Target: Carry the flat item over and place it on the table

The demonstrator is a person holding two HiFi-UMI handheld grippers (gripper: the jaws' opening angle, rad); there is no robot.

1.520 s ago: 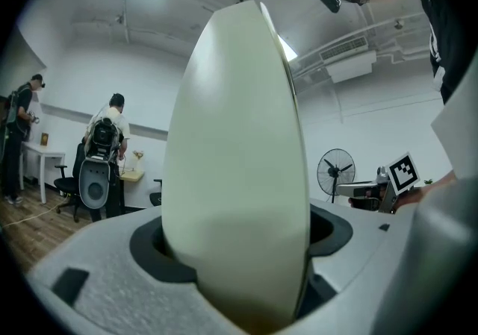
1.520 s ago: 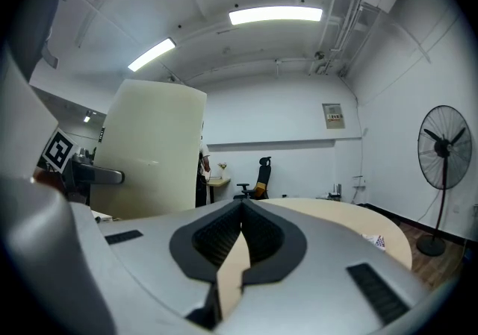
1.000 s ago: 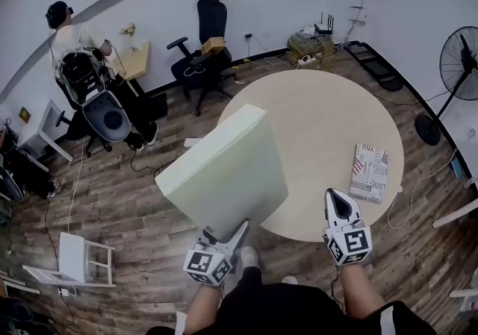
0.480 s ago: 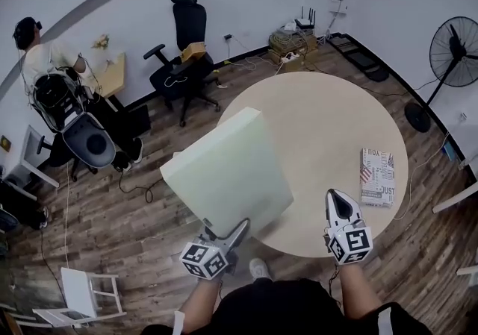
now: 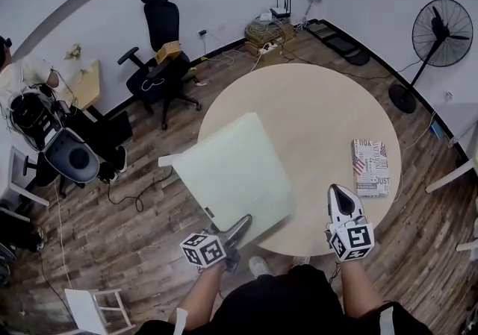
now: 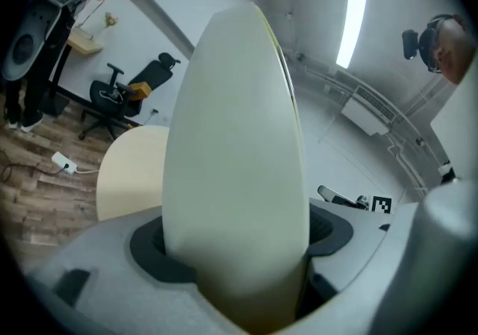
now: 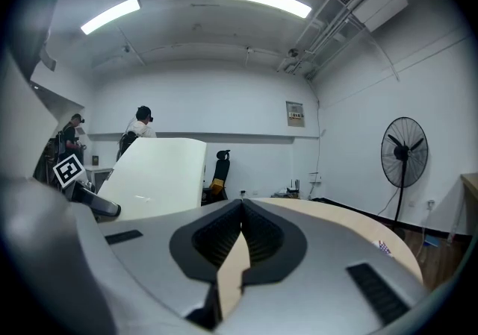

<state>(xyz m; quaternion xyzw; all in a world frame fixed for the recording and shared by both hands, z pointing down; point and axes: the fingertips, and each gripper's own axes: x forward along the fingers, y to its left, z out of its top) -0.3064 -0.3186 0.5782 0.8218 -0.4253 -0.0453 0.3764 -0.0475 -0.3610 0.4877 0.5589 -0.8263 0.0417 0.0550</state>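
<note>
The left hand-held gripper (image 5: 239, 224) is clamped on the near edge of the flat item (image 5: 230, 175), a pale, thick panel that fills the gap between its jaws in the left gripper view. From the jaws the panel stretches forward, away from the person, and looks tilted with its far edge raised. It hangs in the air, partly over the wooden floor (image 5: 142, 207) and partly over the near-left edge of the round bench (image 5: 314, 113), not yet lying flat on it. The bench's middle lies forward and right of the panel, so the move probably calls for a rightward carry, then levelling. A book (image 5: 371, 168) lies by the right edge. The right hand-held gripper (image 5: 337, 193) hovers at the near edge, jaws together on nothing, apart from the panel.
</note>
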